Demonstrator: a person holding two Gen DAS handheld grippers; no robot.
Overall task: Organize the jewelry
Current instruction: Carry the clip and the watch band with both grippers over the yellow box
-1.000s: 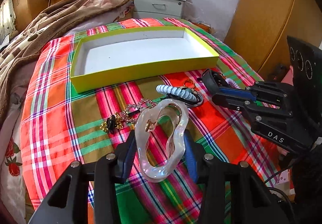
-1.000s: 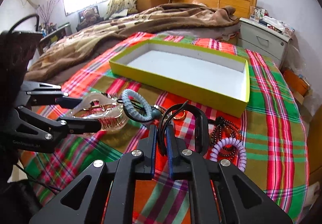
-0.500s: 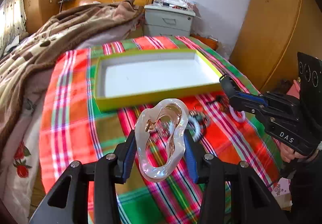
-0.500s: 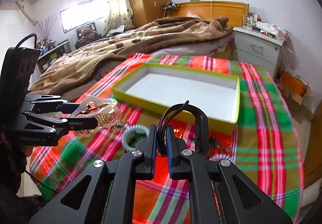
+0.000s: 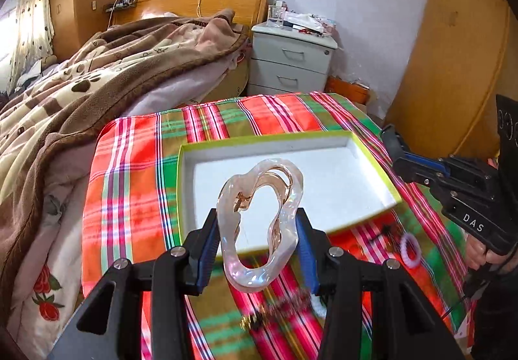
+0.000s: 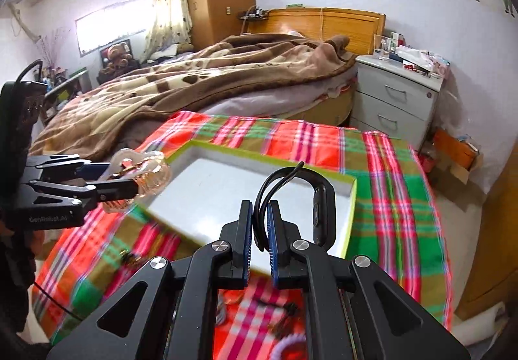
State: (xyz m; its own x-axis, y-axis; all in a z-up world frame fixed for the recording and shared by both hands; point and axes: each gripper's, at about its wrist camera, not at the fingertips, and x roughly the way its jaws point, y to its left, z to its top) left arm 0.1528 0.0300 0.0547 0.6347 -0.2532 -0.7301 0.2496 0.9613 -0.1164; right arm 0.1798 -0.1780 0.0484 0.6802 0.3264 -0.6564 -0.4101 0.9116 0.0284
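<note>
My left gripper is shut on a clear pinkish hair claw clip and holds it in the air over the near edge of the yellow-green tray. The clip also shows in the right wrist view. My right gripper is shut on the strap of a black wristband watch, raised above the tray's near rim. The tray's white floor is bare. A purple coil hair tie and a blurred beaded chain lie on the plaid cloth.
The plaid cloth covers a small table. A bed with a brown blanket lies to the left and behind. A grey nightstand stands behind the table. A wooden wardrobe stands to the right.
Both grippers have risen and moved forward toward the tray with their objects. The jewelry left on the cloth has dropped to the bottom of both views.
</note>
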